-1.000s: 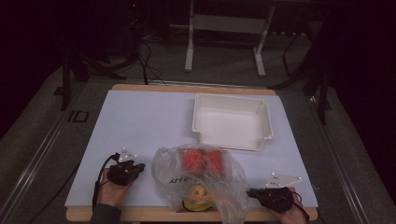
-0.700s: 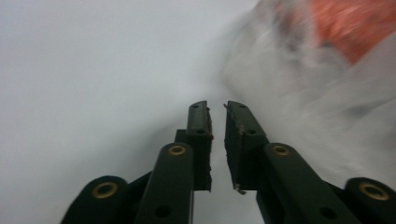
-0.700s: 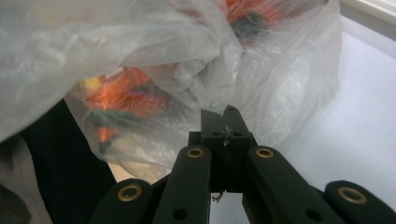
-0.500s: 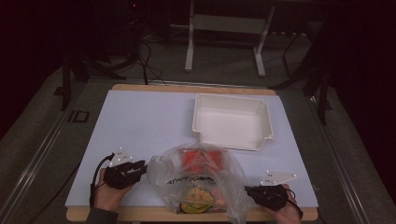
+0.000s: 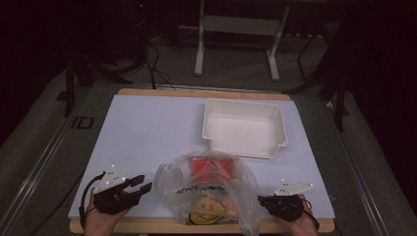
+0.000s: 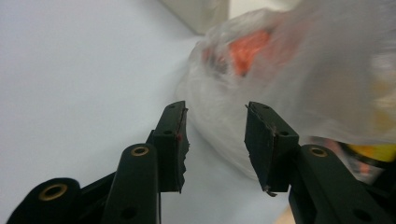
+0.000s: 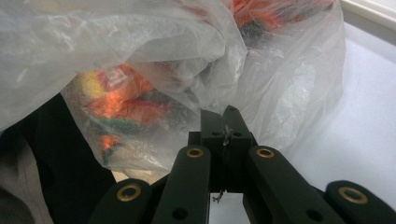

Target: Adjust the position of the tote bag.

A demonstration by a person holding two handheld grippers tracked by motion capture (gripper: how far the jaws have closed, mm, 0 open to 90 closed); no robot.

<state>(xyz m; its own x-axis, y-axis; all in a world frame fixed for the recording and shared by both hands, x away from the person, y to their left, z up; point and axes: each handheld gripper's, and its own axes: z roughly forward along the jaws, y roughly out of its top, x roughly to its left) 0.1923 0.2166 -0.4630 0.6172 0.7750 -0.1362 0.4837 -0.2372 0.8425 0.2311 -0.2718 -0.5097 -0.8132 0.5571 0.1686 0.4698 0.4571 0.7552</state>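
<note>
High view: left gripper (image 5: 142,183) near the desk's (image 5: 147,128) front-left corner, held in a hand (image 5: 101,223), fingers apart with nothing between them; they have just been opening. Left gripper view: both fingers (image 6: 172,140) spread, the plastic bag (image 6: 299,79) just past the tips, not touching the pads as far as I can tell, orange contents visible through the film. High view again: plastic bag (image 5: 206,189) sits at the front edge of the desk, about centre, between the two grippers, crumpled, with red-orange and yellow items inside. White tray (image 5: 244,129) behind it toward the back-right, apart from the bag. Right gripper (image 5: 260,200) at the front-right, tips at the bag's right side. Right gripper view: fingers (image 7: 236,123) together, clamped on a fold of the bag's film.
</note>
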